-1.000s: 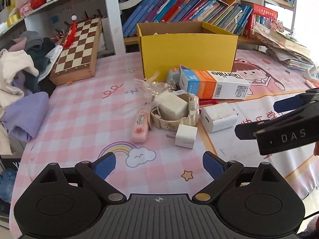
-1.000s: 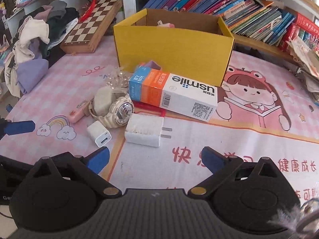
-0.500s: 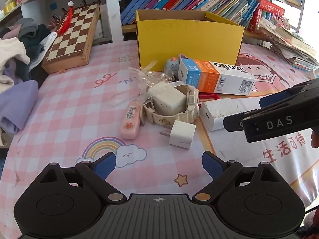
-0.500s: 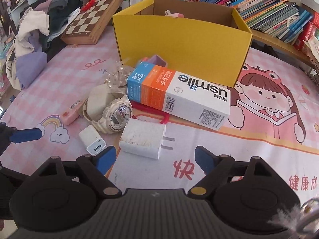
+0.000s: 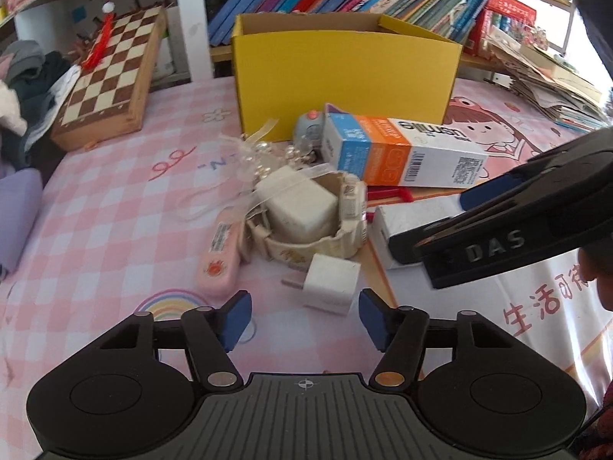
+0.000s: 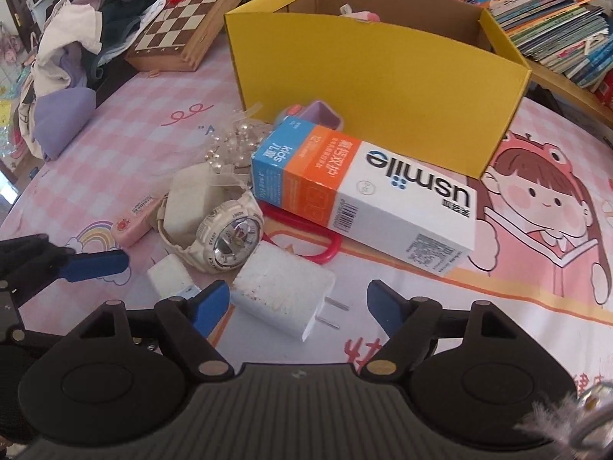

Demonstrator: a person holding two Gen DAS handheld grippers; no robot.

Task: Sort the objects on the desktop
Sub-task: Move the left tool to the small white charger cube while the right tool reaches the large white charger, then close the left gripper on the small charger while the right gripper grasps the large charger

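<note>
Both claws are spread wide and hold nothing. The left claw (image 5: 304,316) hovers at a small white plug cube (image 5: 330,283); the right claw (image 6: 297,306) flanks a scuffed blocky charger (image 6: 281,299). A chunky cream watch (image 6: 226,239) lies nearby, before the yellow cardboard box (image 6: 375,88) on the bench (image 5: 107,222).

**Clutter heaped before the yellow box**

A yellow cardboard box (image 6: 377,88) is stood open-topped behind the pile. A usmile toothbrush carton (image 6: 364,201) is laid flat just in front, over a red loop (image 6: 306,239). A cream watch (image 6: 226,235) is curled around a white block (image 5: 300,209). A large plug adapter (image 6: 283,295), a small cube charger (image 5: 331,281) and a pink tube (image 5: 218,258) lie alongside.
</note>
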